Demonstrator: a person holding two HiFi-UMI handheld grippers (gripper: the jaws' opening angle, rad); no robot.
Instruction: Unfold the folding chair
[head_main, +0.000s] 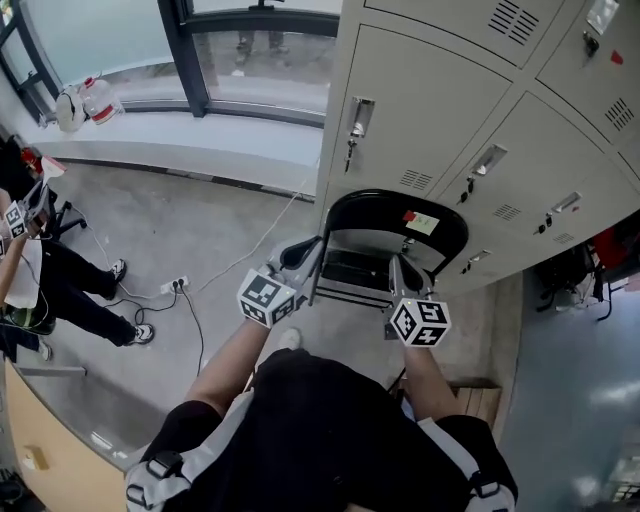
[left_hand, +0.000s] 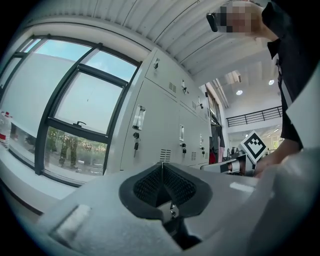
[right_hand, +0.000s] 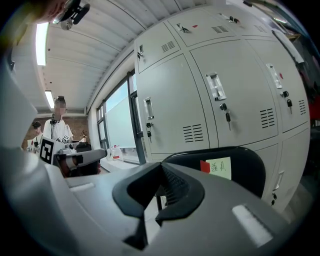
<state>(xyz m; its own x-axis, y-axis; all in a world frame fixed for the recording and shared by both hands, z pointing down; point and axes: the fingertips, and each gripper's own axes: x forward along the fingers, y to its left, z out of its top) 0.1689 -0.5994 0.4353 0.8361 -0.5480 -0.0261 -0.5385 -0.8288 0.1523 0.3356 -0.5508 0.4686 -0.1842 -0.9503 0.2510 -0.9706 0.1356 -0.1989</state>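
Left hand-held gripper (left_hand: 162, 185) and right hand-held gripper (right_hand: 161, 187) are pressed together, empty; chair (head_main: 395, 215) looks stiff, weighty: grip its top rim.

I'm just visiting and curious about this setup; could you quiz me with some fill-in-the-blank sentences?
The folding chair is coloured ____. It stands before a row of grey ____. The left gripper and the right gripper both have jaws ____, holding nothing.
Missing: black; lockers; shut.
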